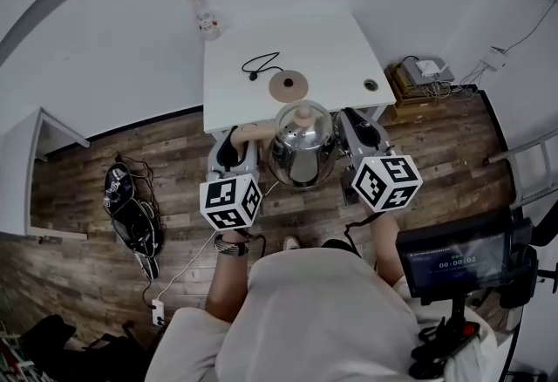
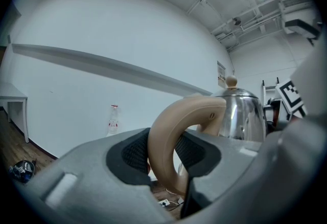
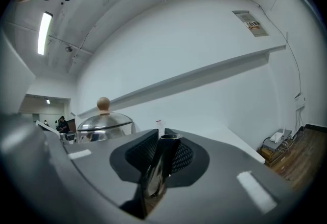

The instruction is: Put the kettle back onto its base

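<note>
A clear plastic bottle [image 1: 204, 16] stands by the far left corner of a white rectangular table [image 1: 340, 36], against the white wall. On the brown wood-plank floor [image 1: 105, 145], a black tangle of gear and cables [image 1: 131, 210] lies left. A dark screen on a stand [image 1: 453, 262] sits near right.

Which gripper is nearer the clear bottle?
Left. The left gripper, on the kettle's handle, sits below-right of the bottle; the right gripper, on the spout, is farther right.

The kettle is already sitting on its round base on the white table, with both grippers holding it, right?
Not yet. The left gripper and right gripper do hold the kettle, but the head view shows its round base bare on the white table, the kettle apart from it.
</note>
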`<action>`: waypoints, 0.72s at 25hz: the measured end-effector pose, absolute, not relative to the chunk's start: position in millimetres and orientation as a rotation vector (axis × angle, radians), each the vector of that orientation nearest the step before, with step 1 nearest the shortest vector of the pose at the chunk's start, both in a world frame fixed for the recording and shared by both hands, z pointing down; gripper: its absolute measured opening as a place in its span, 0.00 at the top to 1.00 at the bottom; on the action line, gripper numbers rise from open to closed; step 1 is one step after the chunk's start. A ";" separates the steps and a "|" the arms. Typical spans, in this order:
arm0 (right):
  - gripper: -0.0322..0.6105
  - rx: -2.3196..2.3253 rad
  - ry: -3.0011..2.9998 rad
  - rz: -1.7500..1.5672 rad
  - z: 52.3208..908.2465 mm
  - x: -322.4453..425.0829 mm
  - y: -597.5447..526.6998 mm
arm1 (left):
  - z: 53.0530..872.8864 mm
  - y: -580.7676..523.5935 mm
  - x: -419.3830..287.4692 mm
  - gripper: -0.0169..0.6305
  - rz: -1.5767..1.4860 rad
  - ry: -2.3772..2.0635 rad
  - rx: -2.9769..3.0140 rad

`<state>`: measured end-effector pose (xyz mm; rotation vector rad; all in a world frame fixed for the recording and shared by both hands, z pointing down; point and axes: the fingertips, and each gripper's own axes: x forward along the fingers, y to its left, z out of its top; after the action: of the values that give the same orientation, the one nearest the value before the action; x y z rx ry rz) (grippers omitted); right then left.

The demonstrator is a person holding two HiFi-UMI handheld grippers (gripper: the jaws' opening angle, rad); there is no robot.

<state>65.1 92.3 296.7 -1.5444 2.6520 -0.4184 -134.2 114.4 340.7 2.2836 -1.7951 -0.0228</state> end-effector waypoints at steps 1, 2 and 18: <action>0.89 -1.547 2.647 -0.420 296.2 66.0 92.2 | 339.5 113.4 -133.5 0.75 -0.021 -1.793 2.288; 0.89 -1.548 2.643 -0.422 296.1 66.4 92.2 | 338.6 112.6 -133.2 0.75 -0.019 -1.791 2.292; 0.89 -1.593 2.618 -0.391 296.0 72.4 89.5 | 341.3 107.3 -127.1 0.75 -0.024 -1.764 2.315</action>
<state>72.4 89.5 296.0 -1.5927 2.6176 -0.3913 -127.1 107.3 341.3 2.3153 -1.7635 -0.0240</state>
